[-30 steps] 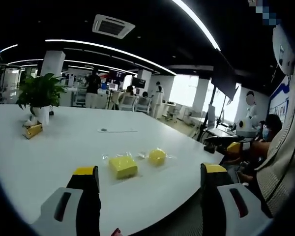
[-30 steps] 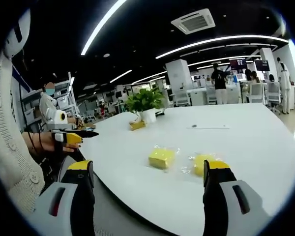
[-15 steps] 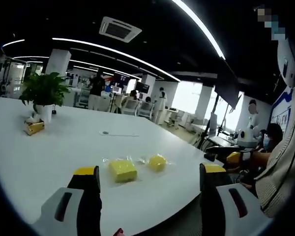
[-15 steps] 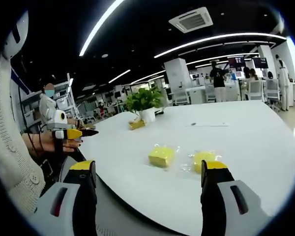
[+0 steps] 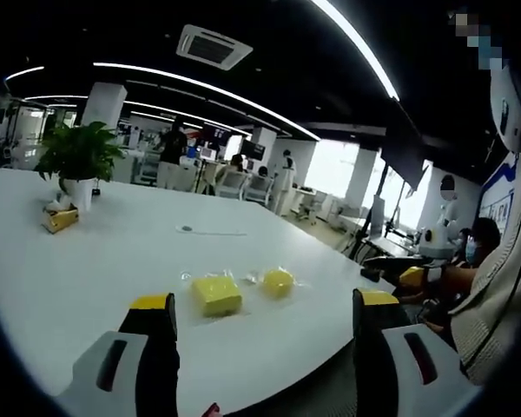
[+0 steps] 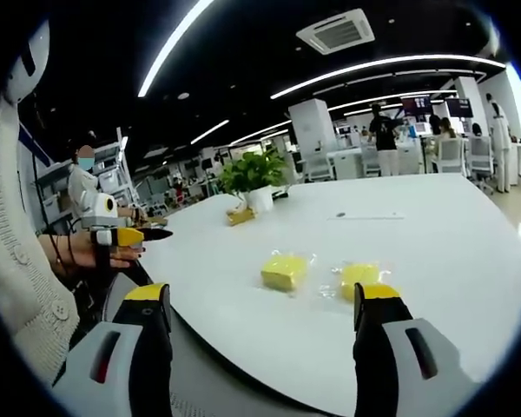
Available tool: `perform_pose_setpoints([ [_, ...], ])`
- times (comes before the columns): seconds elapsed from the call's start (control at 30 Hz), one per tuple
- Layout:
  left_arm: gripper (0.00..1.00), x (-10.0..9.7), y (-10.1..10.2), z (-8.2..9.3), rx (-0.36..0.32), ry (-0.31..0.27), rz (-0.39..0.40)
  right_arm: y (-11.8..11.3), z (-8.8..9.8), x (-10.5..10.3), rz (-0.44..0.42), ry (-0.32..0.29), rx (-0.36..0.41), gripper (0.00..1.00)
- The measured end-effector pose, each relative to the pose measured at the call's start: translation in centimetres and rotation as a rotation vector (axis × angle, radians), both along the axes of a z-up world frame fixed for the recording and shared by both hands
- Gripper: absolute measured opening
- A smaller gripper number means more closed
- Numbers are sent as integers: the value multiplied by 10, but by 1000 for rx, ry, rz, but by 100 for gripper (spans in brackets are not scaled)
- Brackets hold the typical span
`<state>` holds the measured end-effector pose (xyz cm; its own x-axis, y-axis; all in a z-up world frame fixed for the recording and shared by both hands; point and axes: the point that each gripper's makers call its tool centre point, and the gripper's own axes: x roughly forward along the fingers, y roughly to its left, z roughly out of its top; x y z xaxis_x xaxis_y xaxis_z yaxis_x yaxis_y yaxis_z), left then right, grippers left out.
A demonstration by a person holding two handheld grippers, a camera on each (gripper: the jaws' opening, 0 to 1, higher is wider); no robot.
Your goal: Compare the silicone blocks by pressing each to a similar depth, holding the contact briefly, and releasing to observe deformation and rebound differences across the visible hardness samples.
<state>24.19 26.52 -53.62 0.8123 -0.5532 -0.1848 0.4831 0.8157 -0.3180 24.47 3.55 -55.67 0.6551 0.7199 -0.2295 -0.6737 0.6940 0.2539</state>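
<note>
Left gripper (image 5: 260, 317) held off the near edge of a white table (image 5: 87, 261), jaws spread wide, nothing between them, yellow tips above the tabletop. Right gripper (image 6: 259, 304) likewise spread wide and empty at the same edge.

Just ahead of the left gripper, between its jaws and a little beyond the tips: a square yellow silicone block (image 5: 217, 294), and beside it to the right a rounder yellow block (image 5: 278, 280), both apparently lying in clear wrappers whose outlines are hard to trace. In the right gripper view, square block (image 6: 284, 271) ahead between the jaws, the rounder one (image 6: 359, 274) partly cut off behind the right jaw tip. No contact with either block.

Farther across the table: a small dark spot with a thin line, too small to identify; then a potted plant (image 5: 74, 161) with a small yellow object (image 5: 59, 220) at its foot. Beyond, an office, people standing, blurred.
</note>
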Motion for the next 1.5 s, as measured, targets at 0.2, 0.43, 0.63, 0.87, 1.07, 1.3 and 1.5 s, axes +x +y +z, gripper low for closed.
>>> perform_pose_setpoints([
  [0.2, 80, 6, 1, 5, -41, 23, 4, 2, 4, 2, 3, -3, 2, 81],
  [0.43, 84, 34, 6, 14, -64, 72, -1, 0, 5, 9, 3, 2, -15, 81],
  [0.63, 82, 59, 12, 11, -91, 90, 8, 1, 6, 17, 3, 10, -20, 80],
  [0.87, 81, 92, 13, -7, -156, 158, 2, 4, 0, 24, 4, 39, -36, 80],
  [1.07, 79, 117, 11, -30, -163, 213, -27, 4, -10, 29, -3, 75, -48, 80],
  [1.3, 79, 151, 7, -54, -167, 261, -52, 0, -16, 38, -23, 97, -69, 81],
  [1.5, 78, 175, -6, -73, -177, 300, -92, -5, -21, 43, -38, 126, -88, 80],
])
